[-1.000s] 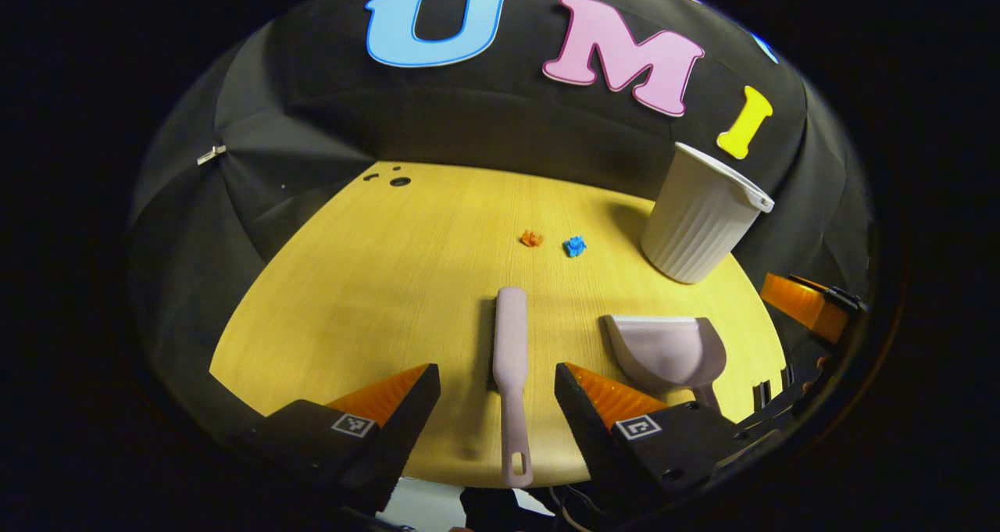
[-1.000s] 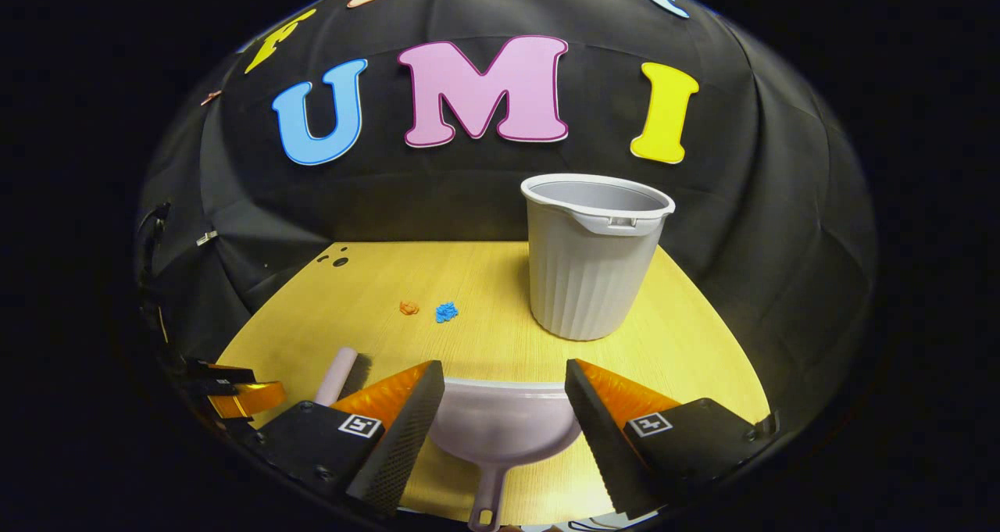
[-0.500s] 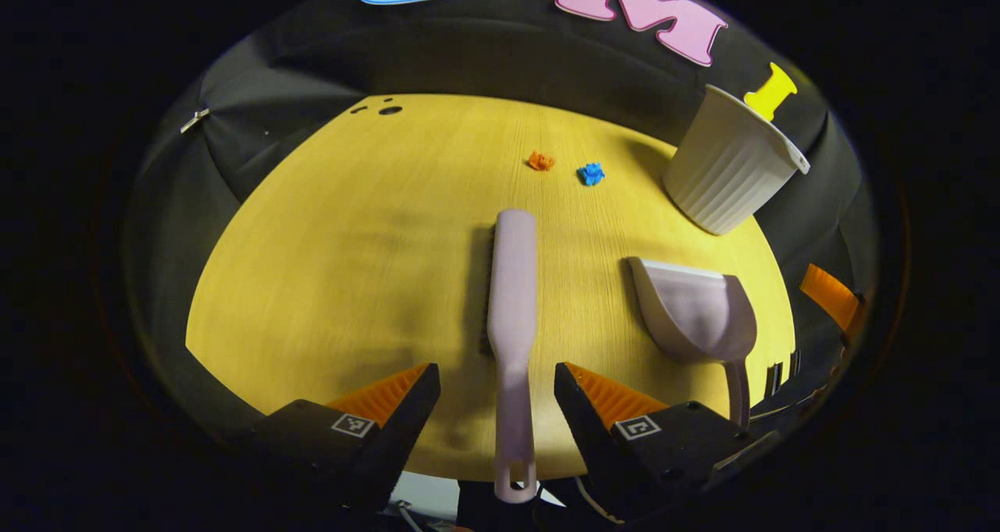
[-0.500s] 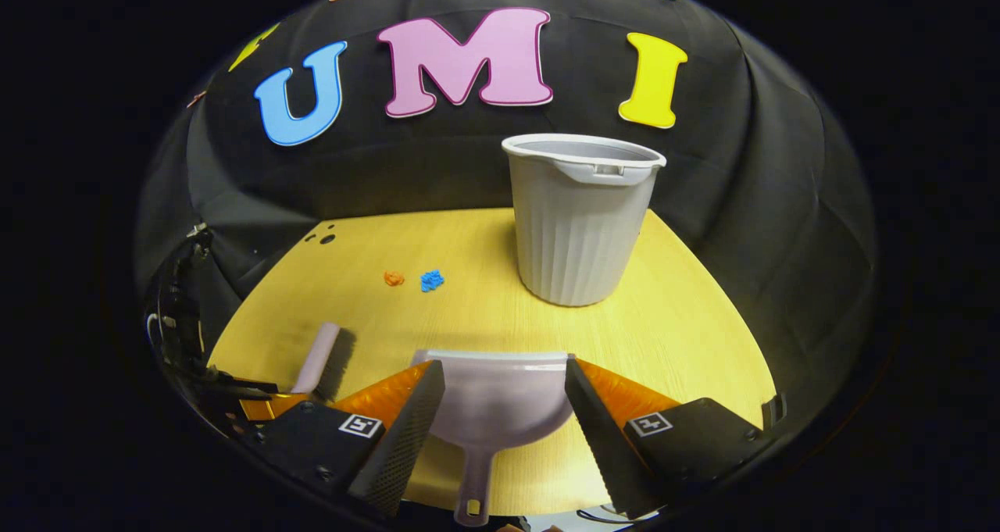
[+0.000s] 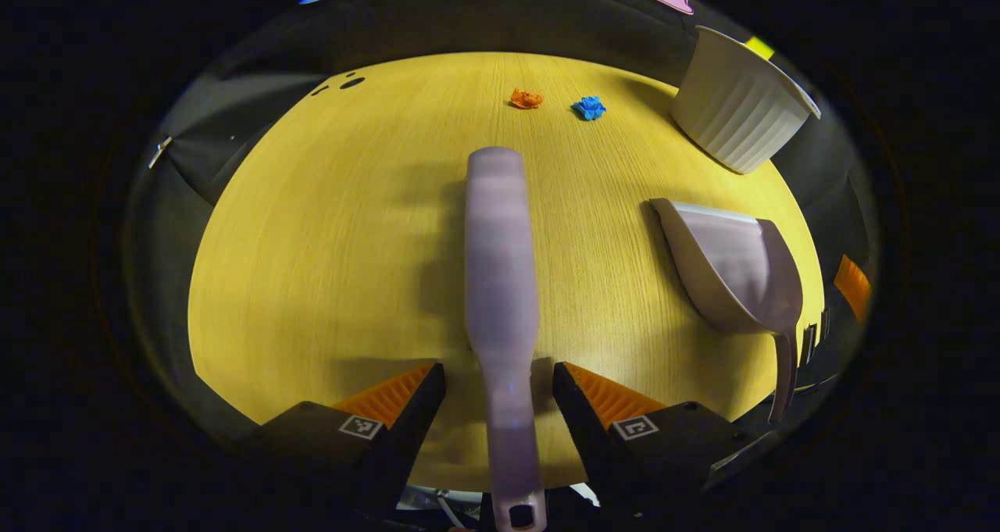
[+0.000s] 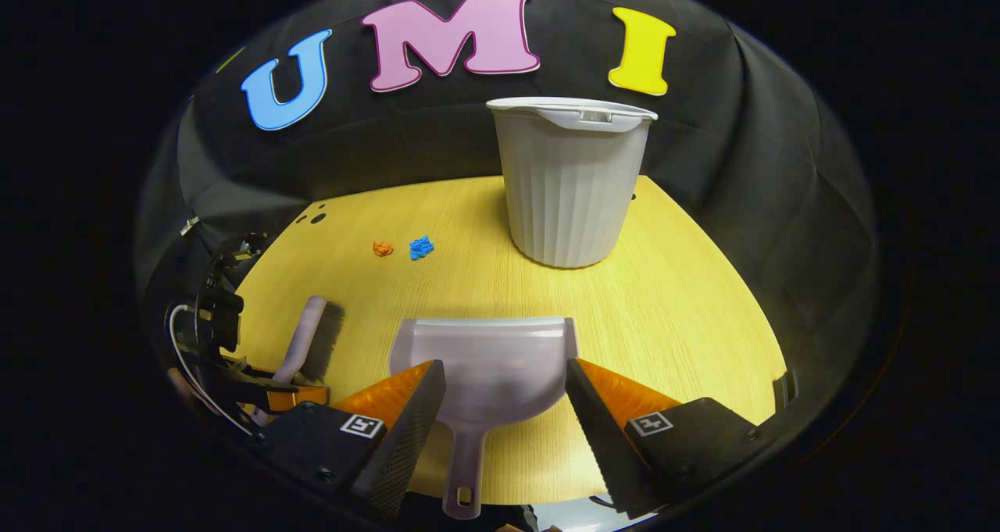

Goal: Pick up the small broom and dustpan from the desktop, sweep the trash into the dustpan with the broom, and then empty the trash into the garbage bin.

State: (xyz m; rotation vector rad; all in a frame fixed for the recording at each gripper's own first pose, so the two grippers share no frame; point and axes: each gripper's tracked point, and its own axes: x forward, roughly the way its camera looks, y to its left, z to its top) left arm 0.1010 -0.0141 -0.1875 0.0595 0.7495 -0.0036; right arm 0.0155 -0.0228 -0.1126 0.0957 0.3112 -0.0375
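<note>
A pale pink small broom (image 5: 501, 282) lies on the yellow wooden desktop (image 5: 328, 227), handle toward me. My left gripper (image 5: 498, 376) is open, one finger on each side of the handle, not pressing it. The matching dustpan (image 6: 483, 368) lies flat with its handle toward me; my right gripper (image 6: 505, 380) is open astride the pan's rear. The dustpan (image 5: 734, 270) also shows at the right of the left gripper view, the broom (image 6: 308, 340) at the left of the right gripper view. Orange trash (image 5: 526, 98) and blue trash (image 5: 590, 108) lie farther back.
A grey ribbed garbage bin (image 6: 570, 180) stands upright at the back right of the desktop, also seen tilted by the lens as the bin (image 5: 738, 110). The desktop's near edge runs just under both grippers. Small dark holes (image 5: 348, 84) mark the far left corner.
Both grippers have dropped lower and moved forward. The broom handle now lies between the left fingers, and the dustpan sits deeper between the right fingers. Neither tool has moved on the desk.
</note>
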